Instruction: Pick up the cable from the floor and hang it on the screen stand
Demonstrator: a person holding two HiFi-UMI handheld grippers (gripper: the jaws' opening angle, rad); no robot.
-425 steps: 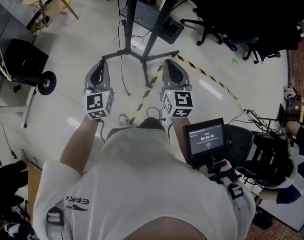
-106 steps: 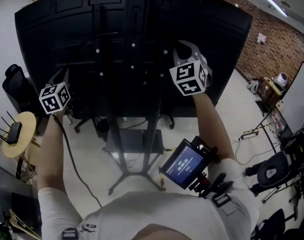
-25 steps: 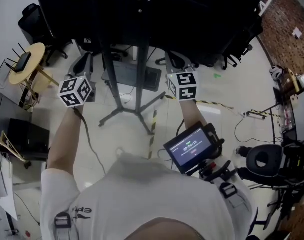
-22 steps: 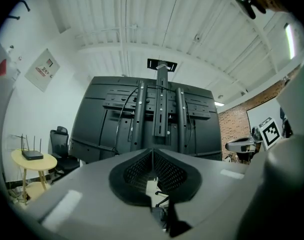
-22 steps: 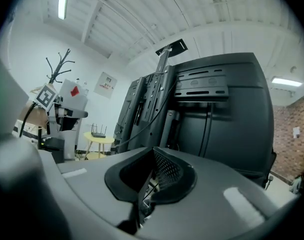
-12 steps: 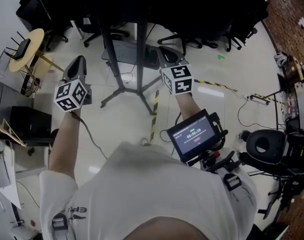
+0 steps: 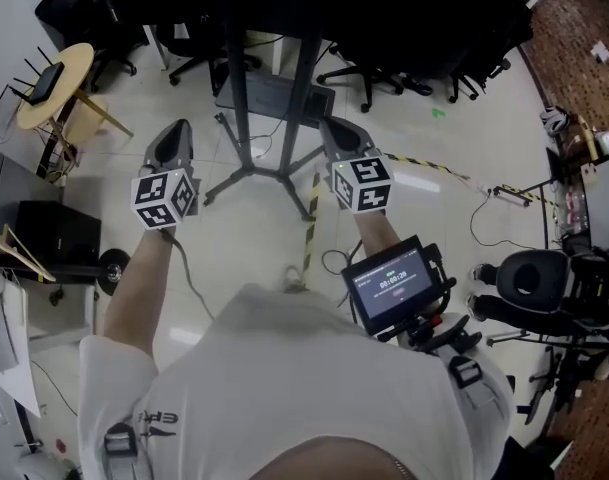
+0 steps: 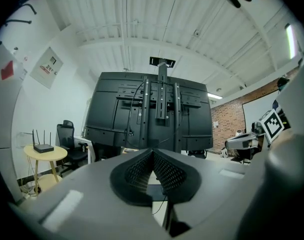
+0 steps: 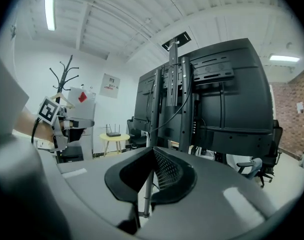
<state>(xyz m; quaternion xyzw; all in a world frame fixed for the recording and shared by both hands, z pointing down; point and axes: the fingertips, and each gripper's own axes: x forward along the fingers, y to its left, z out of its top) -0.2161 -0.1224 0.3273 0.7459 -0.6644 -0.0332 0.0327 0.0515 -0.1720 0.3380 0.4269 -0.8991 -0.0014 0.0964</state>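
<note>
Your left gripper (image 7: 176, 128) is up at the left of the screen stand (image 7: 240, 88). Its jaws are shut, tips pressed together, nothing between them. Your right gripper (image 7: 334, 126) sits just right of the stand's poles, jaws closed too, and empty. Both point at the back of the big black screen (image 8: 107, 116).

The cable (image 8: 130, 115) is on the stand: a thin dark line comes off the mount bars and hangs down beside the left pole, apart from both grippers. In the right gripper view a dark cable curves across the poles below the mount, though you can't tell there whether it is the same one.

Looking down from your head, the stand's legs spread on the pale floor (image 7: 234, 230) between your two grippers. A yellow-and-black striped tape (image 7: 309, 218) runs along the floor from the stand's foot toward you. A round wooden table (image 7: 72, 71) with a router (image 7: 46, 80) stands well off to your left, and office chairs (image 7: 379, 71) sit behind the stand. A small display (image 7: 392, 286) hangs on your harness at your right.
</note>
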